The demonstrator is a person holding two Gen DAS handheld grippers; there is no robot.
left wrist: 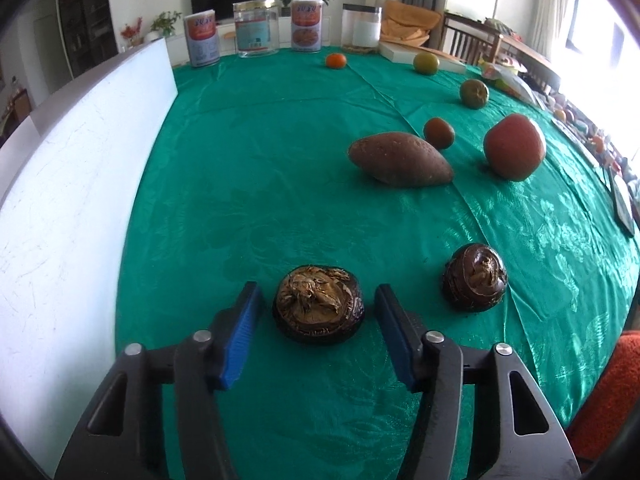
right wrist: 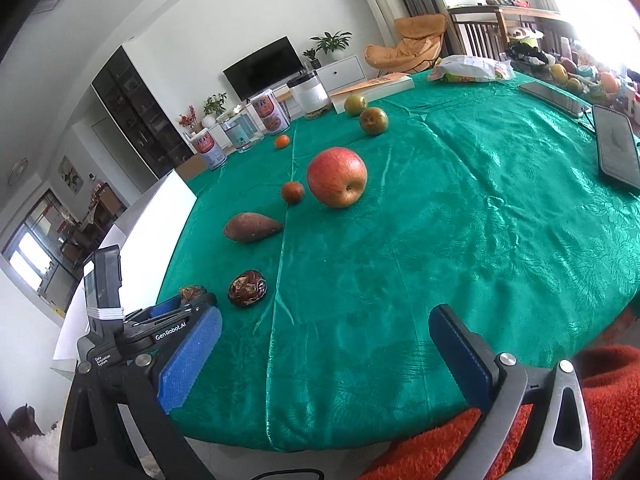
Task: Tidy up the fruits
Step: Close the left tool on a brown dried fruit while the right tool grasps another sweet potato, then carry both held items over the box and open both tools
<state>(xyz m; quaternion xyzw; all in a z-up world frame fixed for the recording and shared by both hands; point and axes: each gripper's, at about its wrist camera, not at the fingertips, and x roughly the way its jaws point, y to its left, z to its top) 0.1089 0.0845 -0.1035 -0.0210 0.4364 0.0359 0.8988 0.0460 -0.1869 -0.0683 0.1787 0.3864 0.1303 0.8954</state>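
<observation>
Fruits are scattered over the green tablecloth (left wrist: 280, 152). Left to right as I see it: white board (left wrist: 72, 200) standing along the table's left edge; left gripper (left wrist: 318, 308) just beside it, jaws spread wide with a dark brown water chestnut (left wrist: 319, 305) sitting between the blue pads, pads clear of it on both sides. Chestnut rests on the cloth, husk side up. Second water chestnut (left wrist: 475, 278) a bit to its right, also on the cloth, apart from the first.

Further back: sweet potato (left wrist: 400, 159) lying on its side, small dark-orange tangerine (left wrist: 438, 133) just behind its right end, big red apple (left wrist: 514, 147) near them to the right. Beyond that, two greenish fruits (left wrist: 474, 94) and (left wrist: 426, 63) near a white book (left wrist: 404, 54); lone orange tangerine (left wrist: 335, 61) at the far edge by the row of cans and jars (left wrist: 256, 30).

Right gripper (right wrist: 326, 344) hangs at the near table edge, jaws wide apart, nothing between them, only cloth ahead. Dark tablet (right wrist: 616, 146) lies flat on the far right.
</observation>
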